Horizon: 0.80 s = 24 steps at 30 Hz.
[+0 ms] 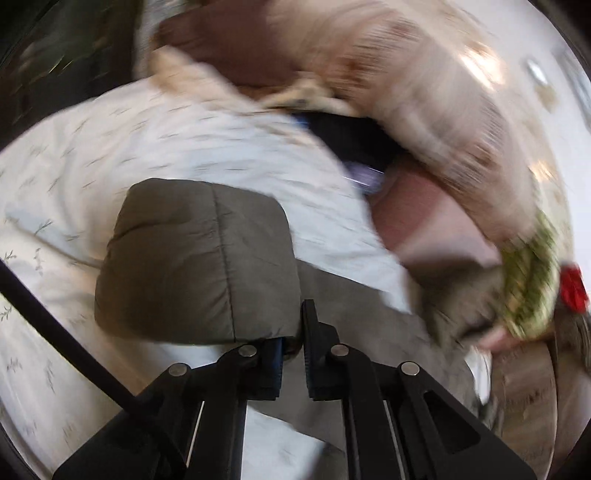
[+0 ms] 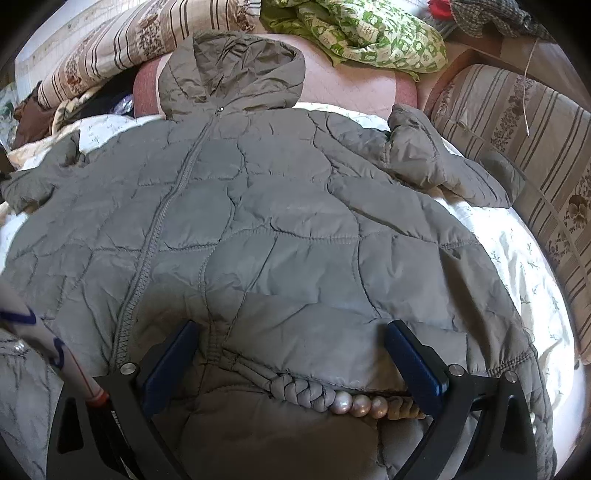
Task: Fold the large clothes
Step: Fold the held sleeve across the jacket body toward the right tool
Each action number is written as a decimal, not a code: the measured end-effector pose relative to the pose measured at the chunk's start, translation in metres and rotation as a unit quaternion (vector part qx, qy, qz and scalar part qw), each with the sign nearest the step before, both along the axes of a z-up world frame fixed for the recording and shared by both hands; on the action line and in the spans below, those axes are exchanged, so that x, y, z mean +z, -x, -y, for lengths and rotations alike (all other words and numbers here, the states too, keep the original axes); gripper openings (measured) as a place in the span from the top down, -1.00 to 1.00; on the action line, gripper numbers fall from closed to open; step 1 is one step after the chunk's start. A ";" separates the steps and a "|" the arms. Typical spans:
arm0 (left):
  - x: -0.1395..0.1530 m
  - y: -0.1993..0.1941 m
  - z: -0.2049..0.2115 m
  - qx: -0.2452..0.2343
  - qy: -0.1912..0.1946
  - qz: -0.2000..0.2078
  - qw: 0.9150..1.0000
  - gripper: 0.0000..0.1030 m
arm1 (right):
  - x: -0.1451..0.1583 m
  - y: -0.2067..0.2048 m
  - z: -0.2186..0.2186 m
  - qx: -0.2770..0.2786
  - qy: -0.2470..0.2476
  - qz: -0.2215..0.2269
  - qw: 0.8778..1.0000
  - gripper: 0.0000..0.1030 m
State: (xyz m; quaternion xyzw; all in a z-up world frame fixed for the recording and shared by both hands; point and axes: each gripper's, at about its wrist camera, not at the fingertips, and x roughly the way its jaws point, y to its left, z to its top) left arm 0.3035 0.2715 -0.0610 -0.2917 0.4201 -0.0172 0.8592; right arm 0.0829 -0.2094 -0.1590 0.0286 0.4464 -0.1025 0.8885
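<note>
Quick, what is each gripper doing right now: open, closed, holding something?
Left gripper: shut on the sleeve end of the grey jacket.
Right gripper: open above the grey jacket, holding nothing.

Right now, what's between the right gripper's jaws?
In the right wrist view, the right gripper stands open over the grey quilted jacket; its hem and a braided cord with pearl beads lie between.

One grey quilted jacket (image 2: pixel 280 229) lies spread ahead of the right tongs, with one hood and two sleeves (the far-left sleeve only partly seen). Three pearl beads (image 2: pixel 358 404) sit in a row between those tongs' fingers. Beyond the jacket lie two striped cushions (image 2: pixel 122 44), one green patterned cloth (image 2: pixel 369 33) and one pink pillow (image 2: pixel 354 88).
</note>
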 end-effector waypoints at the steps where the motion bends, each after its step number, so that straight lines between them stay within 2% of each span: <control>1: 0.010 0.004 0.018 -0.019 -0.002 0.008 1.000 0.84 | 0.004 0.003 0.002 -0.001 -0.008 0.007 1.000 -0.99; 4: 0.036 0.021 0.081 -0.086 0.000 0.031 0.996 0.84 | 0.020 0.017 0.010 -0.005 -0.026 0.036 0.999 -0.97; 8: 0.043 0.041 0.181 -0.185 0.016 0.038 0.982 0.84 | 0.038 0.032 0.026 -0.020 -0.041 0.063 0.997 -0.97; 12: 0.019 0.057 0.269 -0.257 0.031 0.016 0.966 0.83 | 0.046 0.049 0.048 -0.043 -0.051 0.073 0.995 -0.98; 14: -0.003 0.065 0.304 -0.274 0.021 -0.003 0.962 0.80 | 0.047 0.059 0.061 -0.056 -0.058 0.075 0.994 -0.97; 15: -0.018 0.069 0.323 -0.276 0.002 -0.016 0.961 0.63 | 0.047 0.063 0.066 -0.061 -0.061 0.076 0.993 -0.98; 16: -0.025 0.076 0.332 -0.280 -0.009 -0.024 0.960 0.38 | 0.047 0.067 0.072 -0.066 -0.063 0.076 0.993 -0.98; 18: -0.042 0.089 0.348 -0.288 -0.018 -0.039 0.957 0.23 | 0.048 0.075 0.086 -0.080 -0.070 0.077 0.991 -0.98; 20: -0.044 0.097 0.353 -0.300 -0.006 -0.045 0.953 0.15 | 0.048 0.079 0.098 -0.091 -0.081 0.075 0.990 -0.98; 22: -0.039 0.113 0.350 -0.304 -0.004 -0.034 0.952 -0.03 | 0.049 0.081 0.111 -0.101 -0.097 0.075 0.987 -0.99; 24: -0.025 0.134 0.341 -0.301 -0.027 -0.007 0.953 -0.18 | 0.050 0.079 0.117 -0.102 -0.108 0.075 0.986 -0.99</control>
